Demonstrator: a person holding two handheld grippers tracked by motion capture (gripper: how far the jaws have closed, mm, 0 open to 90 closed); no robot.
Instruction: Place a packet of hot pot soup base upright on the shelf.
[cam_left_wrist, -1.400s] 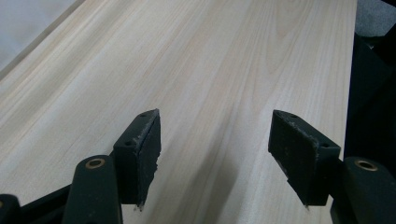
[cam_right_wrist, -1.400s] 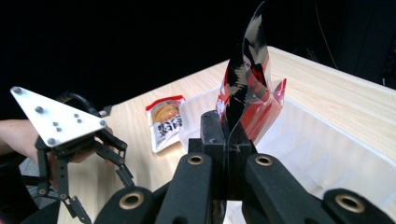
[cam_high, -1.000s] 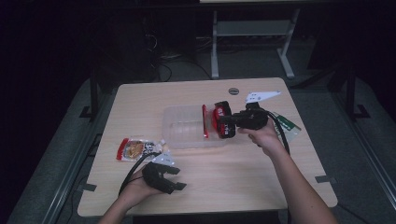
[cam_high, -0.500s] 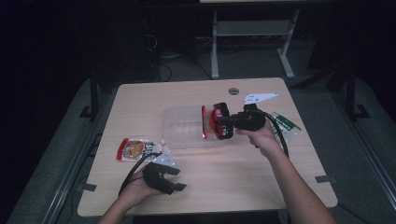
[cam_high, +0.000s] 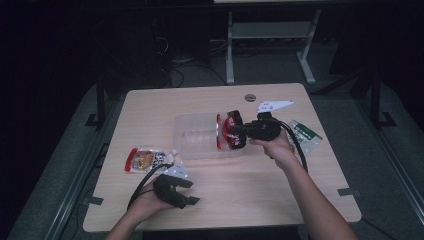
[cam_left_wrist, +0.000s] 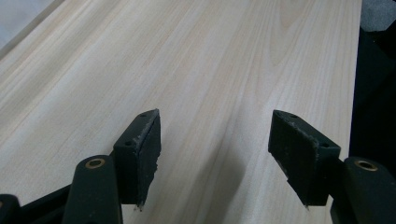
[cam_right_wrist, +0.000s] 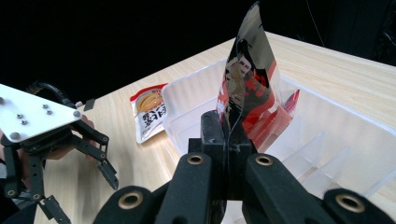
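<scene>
My right gripper is shut on the edge of a red and black snack packet. It holds the packet on edge over the right end of a clear plastic bin. A second snack packet, red and white, lies flat on the table left of the bin. My left gripper rests near the table's front left edge, open, with bare wood between its pads.
A green and white packet lies on the table right of my right hand. The wooden table has a round grommet near its far edge. A metal stand is on the floor behind.
The right gripper has drifted slightly left and down with the packet, nearer the bin. The left gripper has kept still.
</scene>
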